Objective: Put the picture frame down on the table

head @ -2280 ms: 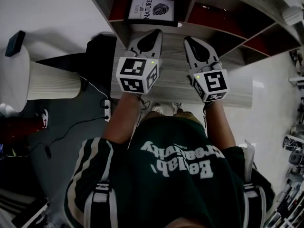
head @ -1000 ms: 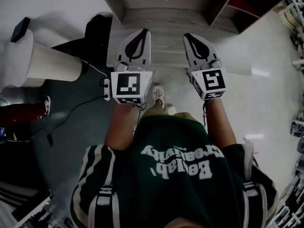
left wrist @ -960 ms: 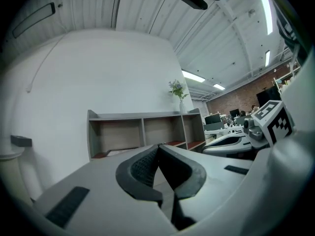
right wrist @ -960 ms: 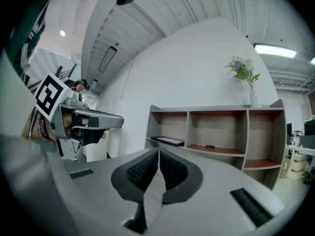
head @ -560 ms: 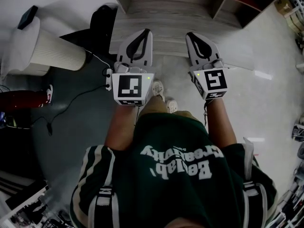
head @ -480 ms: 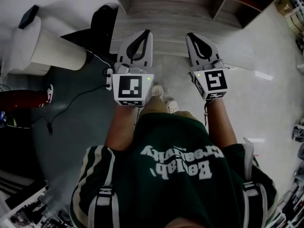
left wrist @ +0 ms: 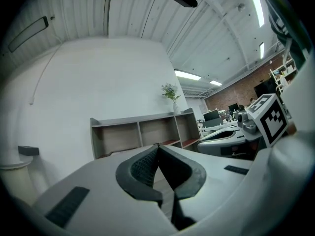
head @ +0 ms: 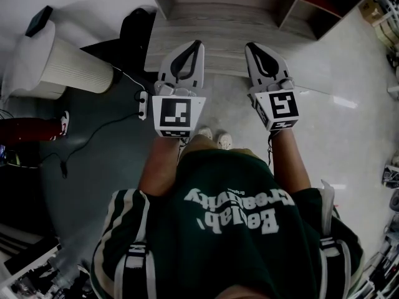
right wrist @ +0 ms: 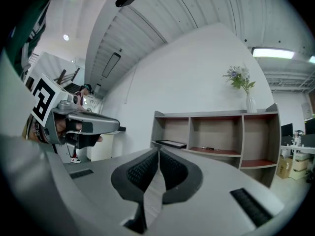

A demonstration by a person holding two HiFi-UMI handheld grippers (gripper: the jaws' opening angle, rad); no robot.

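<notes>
Both grippers are held out side by side in front of the person, over the near edge of the wood-grain table (head: 218, 27). My left gripper (head: 198, 42) is shut with nothing in it, its pads (left wrist: 147, 166) pressed together. My right gripper (head: 249, 45) is shut and empty too, pads (right wrist: 170, 168) touching. In the right gripper view a dark flat picture frame (right wrist: 171, 143) lies on the table surface in the leftmost bay of the shelf unit (right wrist: 216, 132), well ahead of the jaws. The frame is out of the head view.
A white ribbed cylinder (head: 62, 73) with a black device (head: 38, 20) on top stands at the left. A power strip (head: 142, 104) and cables lie on the dark floor beside it. A vase of flowers (right wrist: 250, 102) stands on the shelf top. The person's shoes (head: 215, 139) show below the grippers.
The person has stepped back from the shelf, so the framed picture has slid out of the top of the head view. Both grippers stay shut; the left one drifted slightly right.
</notes>
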